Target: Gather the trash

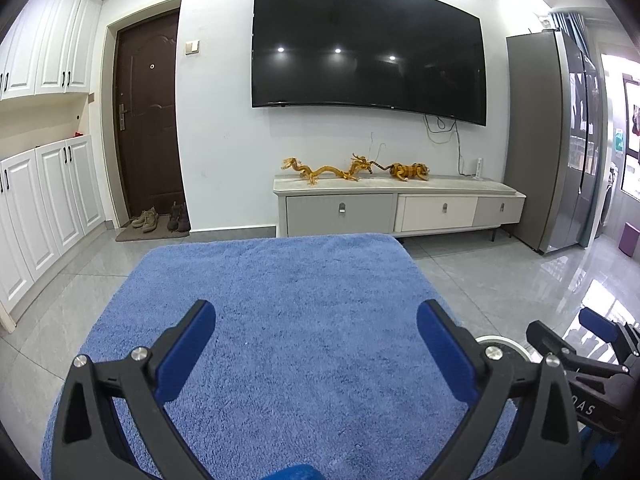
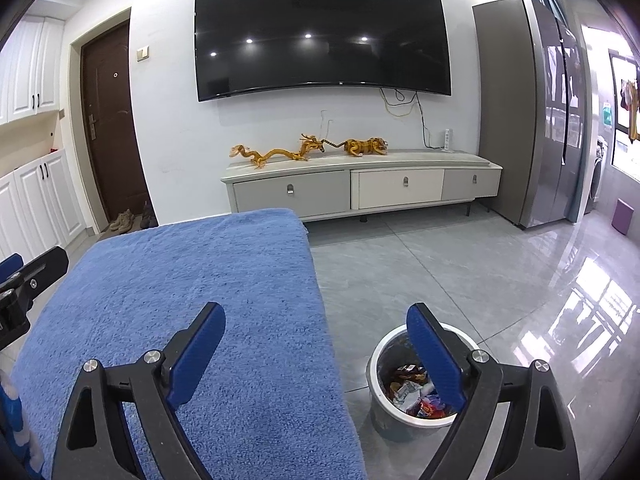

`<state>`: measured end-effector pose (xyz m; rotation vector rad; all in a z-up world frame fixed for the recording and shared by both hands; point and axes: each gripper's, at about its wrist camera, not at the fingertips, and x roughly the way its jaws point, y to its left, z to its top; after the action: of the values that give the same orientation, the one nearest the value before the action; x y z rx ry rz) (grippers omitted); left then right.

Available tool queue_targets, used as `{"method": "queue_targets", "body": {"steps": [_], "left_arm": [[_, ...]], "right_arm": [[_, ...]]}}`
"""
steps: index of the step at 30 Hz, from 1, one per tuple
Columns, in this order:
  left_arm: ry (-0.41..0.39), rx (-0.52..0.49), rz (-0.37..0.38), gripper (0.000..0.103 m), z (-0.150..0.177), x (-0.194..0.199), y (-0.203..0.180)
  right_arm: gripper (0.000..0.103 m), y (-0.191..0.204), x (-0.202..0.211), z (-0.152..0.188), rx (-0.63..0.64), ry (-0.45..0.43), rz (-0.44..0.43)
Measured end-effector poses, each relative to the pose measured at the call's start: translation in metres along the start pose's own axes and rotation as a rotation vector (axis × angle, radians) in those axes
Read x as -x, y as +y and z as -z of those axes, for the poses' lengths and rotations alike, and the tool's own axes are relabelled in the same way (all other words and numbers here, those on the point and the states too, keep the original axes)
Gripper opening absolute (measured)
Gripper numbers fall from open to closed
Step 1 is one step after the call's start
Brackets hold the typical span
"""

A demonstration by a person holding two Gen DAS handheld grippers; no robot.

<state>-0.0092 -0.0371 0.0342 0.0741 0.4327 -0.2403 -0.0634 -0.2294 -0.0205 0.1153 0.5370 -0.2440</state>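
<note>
You are holding the left gripper [image 1: 316,344] wide apart over the blue towel [image 1: 280,300], with nothing between its blue pads [image 1: 186,354]. You are holding the right gripper [image 2: 316,348] just as wide and just as bare, straddling the towel's right edge: its left finger is hanging over the pile, its right finger over the floor.

The trash [image 2: 412,394] is sitting in the white-rimmed bin [image 2: 378,364] on the grey floor tiles [image 2: 460,272], just beside the towel-covered surface and right under your right gripper's right pad [image 2: 436,360] (that pad is crossing the bin's mouth and covering part of the contents). The bin is standing upright, its mouth facing up; the wrappers inside are lying in a crumpled heap, so no single long axis is showing. Red, white and dark scraps are visible, but the print on them is too small to read.

From the left wrist view, only a sliver of the bin's rim [image 1: 508,342] is peeking out behind the left gripper's right finger, and the right gripper [image 1: 568,340] is cut off at the frame's edge.

Further out, a television [image 2: 320,32] is hanging over a low cabinet [image 2: 360,188] carrying golden dragon figures [image 2: 276,154], with a brown door [image 2: 108,120] to the left and a grey refrigerator [image 2: 532,112] to the right.
</note>
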Motion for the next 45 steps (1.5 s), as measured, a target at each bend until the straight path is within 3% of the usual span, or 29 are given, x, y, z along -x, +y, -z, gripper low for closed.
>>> {"method": "queue_targets", "body": {"steps": [11,45], "left_arm": [[-0.002,-0.016,0.008,0.102,0.0,-0.001,-0.003],[-0.012,-0.014,-0.004,0.102,0.001,0.002,-0.004]], "right_arm": [[0.103,-0.006,0.004,-0.001,0.003,-0.025,0.03],[0.103,-0.013,0.006,0.0,0.009,-0.042,0.08]]}}
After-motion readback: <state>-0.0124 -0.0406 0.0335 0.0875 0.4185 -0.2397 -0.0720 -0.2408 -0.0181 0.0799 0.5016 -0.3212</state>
